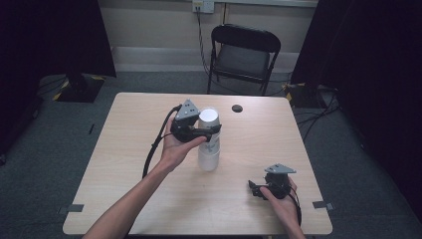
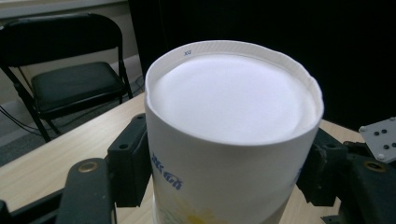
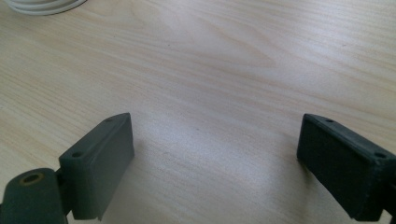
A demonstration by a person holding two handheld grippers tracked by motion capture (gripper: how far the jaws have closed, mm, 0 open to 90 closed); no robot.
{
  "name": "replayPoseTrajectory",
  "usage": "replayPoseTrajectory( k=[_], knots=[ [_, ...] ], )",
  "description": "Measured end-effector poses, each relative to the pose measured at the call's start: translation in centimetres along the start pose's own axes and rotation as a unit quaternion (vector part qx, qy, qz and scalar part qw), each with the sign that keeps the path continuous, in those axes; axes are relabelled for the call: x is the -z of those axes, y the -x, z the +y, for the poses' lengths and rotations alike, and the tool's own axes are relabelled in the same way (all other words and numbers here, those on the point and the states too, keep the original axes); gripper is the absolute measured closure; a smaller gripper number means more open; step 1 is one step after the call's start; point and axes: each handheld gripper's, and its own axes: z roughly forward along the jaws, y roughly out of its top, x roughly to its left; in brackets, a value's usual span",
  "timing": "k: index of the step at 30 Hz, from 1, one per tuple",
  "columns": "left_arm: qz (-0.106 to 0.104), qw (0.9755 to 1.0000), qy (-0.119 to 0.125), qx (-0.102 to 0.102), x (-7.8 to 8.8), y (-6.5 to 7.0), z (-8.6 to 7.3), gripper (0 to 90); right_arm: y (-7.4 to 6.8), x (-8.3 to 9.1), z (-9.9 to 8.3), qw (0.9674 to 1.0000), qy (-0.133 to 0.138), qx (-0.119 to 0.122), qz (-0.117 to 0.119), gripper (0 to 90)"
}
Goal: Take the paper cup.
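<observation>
A white paper cup [image 1: 209, 116] with blue and yellow print stands upside down, its flat base [image 2: 231, 98] facing up. My left gripper [image 1: 211, 131] is shut on its wall just below the base, one black pad [image 2: 130, 163] on each side. Under it a further white cup body [image 1: 208, 155] reaches down to the table [image 1: 149, 114]; I cannot tell whether the two are still nested. My right gripper [image 1: 254, 188] rests near the table's front right, pointing left. Its jaws [image 3: 219, 163] stand open over bare wood.
A small black round object [image 1: 237, 108] lies on the table behind the cup. A black folding chair [image 1: 242, 55] stands beyond the far edge. The white rim [image 3: 42, 4] of the cup on the table peeks in ahead of the right gripper. Tape marks [image 1: 321, 204] sit by the front corners.
</observation>
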Motion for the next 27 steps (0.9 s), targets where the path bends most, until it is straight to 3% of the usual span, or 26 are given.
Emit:
replayPoseTrajectory(
  k=[5, 8, 15, 24, 27],
  knots=[
    [0.007, 0.9999, 0.004, -0.012, 0.6, 0.0, 0.8, 31.7, 0.0, 0.0, 0.0, 1.0, 0.0, 0.0, 0.0, 10.3],
    [0.004, 0.9999, 0.013, -0.008, 0.9, 0.0, 1.1, 31.9, 0.0, 0.0, 0.0, 1.0, 0.0, 0.0, 0.0, 10.3],
    [-0.016, 0.9992, 0.036, -0.006, 2.4, -0.5, 2.4, 31.9, 0.0, 0.0, 0.0, 1.0, 0.0, -0.001, 0.0, 10.3],
    [-0.005, 0.9993, 0.034, -0.013, 4.9, -1.3, 2.5, 32.3, 0.0, 0.0, 0.0, 1.0, 0.0, 0.0, 0.0, 10.3],
    [0.001, 0.9994, 0.034, -0.002, 5.9, -1.8, 2.1, 32.4, 0.0, 0.0, 0.0, 1.0, 0.0, 0.0, 0.0, 10.3]
  ],
)
